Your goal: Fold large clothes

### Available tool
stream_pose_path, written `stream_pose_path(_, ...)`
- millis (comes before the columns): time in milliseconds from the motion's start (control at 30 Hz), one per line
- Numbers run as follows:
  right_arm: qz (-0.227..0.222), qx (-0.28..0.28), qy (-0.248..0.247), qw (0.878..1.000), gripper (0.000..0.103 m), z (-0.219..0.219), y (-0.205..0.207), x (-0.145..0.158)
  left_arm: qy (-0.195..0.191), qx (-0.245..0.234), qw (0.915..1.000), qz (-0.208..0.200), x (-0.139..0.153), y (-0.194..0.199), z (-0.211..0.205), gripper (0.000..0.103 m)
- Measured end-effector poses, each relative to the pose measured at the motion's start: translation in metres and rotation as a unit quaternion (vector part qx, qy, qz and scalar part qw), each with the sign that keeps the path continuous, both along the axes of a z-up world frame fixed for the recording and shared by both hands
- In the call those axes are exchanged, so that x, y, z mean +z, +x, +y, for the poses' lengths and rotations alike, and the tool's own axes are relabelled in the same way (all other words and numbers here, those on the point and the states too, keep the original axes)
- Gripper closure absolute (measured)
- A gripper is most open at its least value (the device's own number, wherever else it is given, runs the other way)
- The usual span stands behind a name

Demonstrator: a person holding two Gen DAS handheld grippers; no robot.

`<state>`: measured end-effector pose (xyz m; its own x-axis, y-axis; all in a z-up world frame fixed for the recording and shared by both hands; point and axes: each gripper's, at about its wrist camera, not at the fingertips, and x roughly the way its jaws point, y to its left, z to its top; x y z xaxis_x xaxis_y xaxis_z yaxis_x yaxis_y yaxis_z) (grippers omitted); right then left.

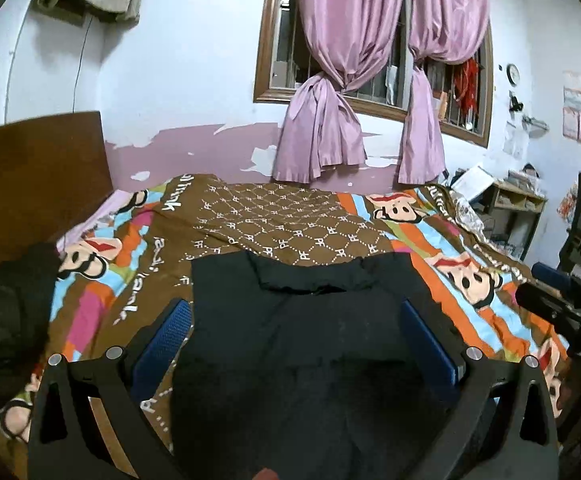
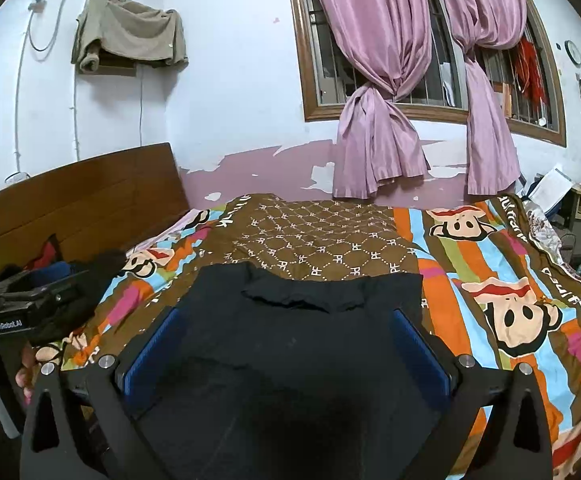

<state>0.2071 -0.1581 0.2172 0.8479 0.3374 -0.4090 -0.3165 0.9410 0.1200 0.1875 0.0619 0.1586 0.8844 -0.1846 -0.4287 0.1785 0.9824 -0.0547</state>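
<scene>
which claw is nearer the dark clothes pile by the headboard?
Left. The left claw, open over the black garment, has the dark clothes pile just off its left side. The right claw, also open over the garment, sits farther right, with the left claw between.

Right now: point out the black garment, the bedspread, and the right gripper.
black garment (image 2: 290, 344), right wrist view, on its flat middle panel.
bedspread (image 2: 322, 240), right wrist view, on the brown patterned centre beyond the garment.
right gripper (image 2: 286, 344), right wrist view, midway between the blue-padded fingertips, open.
</scene>
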Motion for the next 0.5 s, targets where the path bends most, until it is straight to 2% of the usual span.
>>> stream_pose_path(233, 0.005, -0.001, 0.003, 1.000, 0.000, -0.007, -0.041, -0.009, 0.024, -0.008, 0.9996, 0.008, -0.013, -0.051, -0.002, 0.002)
stream_pose_path(500, 0.040, 0.026, -0.053, 0.997, 0.000, -0.017, -0.081, -0.041, 0.018, -0.033, 0.9982, 0.047, -0.049, -0.090, 0.005, 0.002)
